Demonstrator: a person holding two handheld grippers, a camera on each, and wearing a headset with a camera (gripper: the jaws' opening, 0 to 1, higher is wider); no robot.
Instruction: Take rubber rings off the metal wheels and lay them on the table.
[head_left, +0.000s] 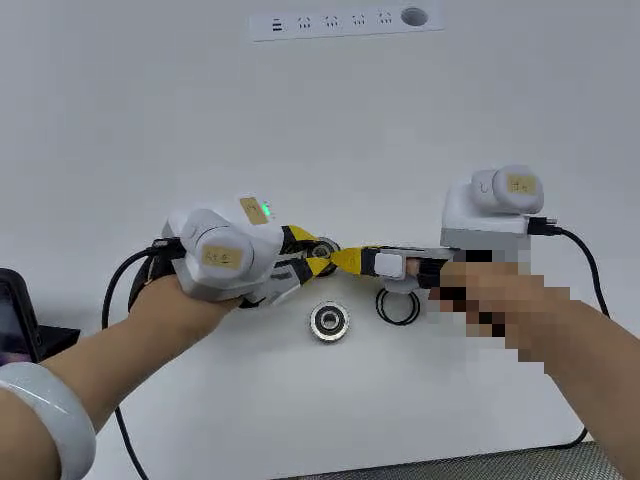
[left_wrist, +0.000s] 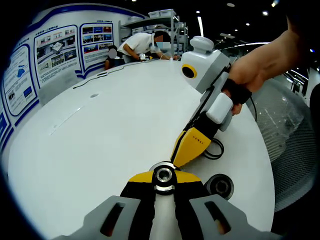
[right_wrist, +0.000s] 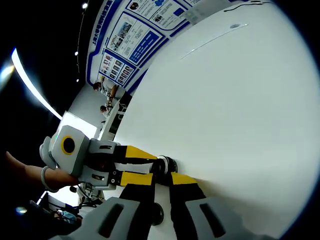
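Note:
A metal wheel (head_left: 323, 247) with its black rubber ring hangs above the white table (head_left: 300, 130), and my left gripper (head_left: 316, 252) is shut on it. In the left gripper view the wheel (left_wrist: 164, 177) sits between the yellow jaw tips of the left gripper (left_wrist: 164, 184). My right gripper (head_left: 340, 259) comes in from the right, its jaws pinched together on the ring at the wheel's rim (right_wrist: 166, 163). A second wheel (head_left: 329, 321) lies on the table below. Loose rubber rings (head_left: 398, 305) lie to its right.
A white power strip (head_left: 345, 20) lies at the table's far side. A black device (head_left: 15, 318) sits at the left edge. Black cables (head_left: 585, 270) trail from both grippers. The table's front edge (head_left: 450, 462) is close. People (left_wrist: 145, 44) bend over a distant table.

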